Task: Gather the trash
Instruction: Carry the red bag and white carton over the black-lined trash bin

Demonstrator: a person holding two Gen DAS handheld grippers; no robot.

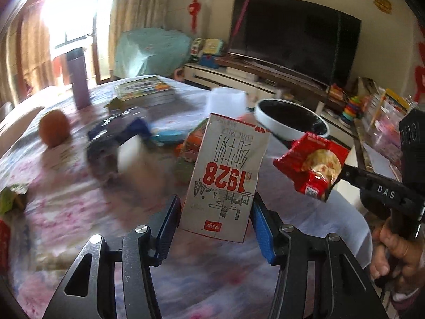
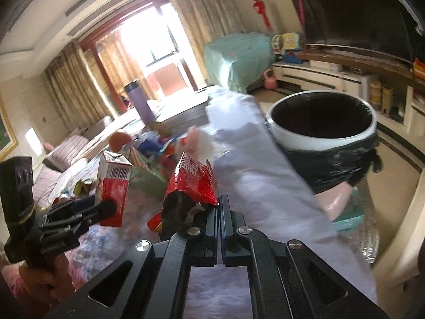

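Note:
My left gripper [image 1: 216, 202] is shut on a white milk carton [image 1: 228, 170] with red digits. It hangs upside down between the blue pads, above the table. To its right, my right gripper [image 1: 342, 172] is shut on a crumpled red snack wrapper [image 1: 310, 167]. In the right wrist view the jaws of the right gripper [image 2: 220, 202] are pressed together on the wrapper [image 2: 191, 183]. At the left of that view are the carton [image 2: 114, 186] and the left gripper [image 2: 110, 207]. A white-rimmed bin [image 2: 318, 141] with a black bag stands past the table's edge; its rim [image 1: 268, 125] lies behind the carton.
The table [image 1: 79, 212] has a floral cloth. On it lie an orange [image 1: 54, 130], a purple flask [image 1: 79, 79], a stack of books [image 1: 144, 90] and blue wrappers [image 1: 119, 130]. A television [image 1: 294, 37] on a low cabinet stands beyond. A hand [image 1: 398, 252] holds the right gripper.

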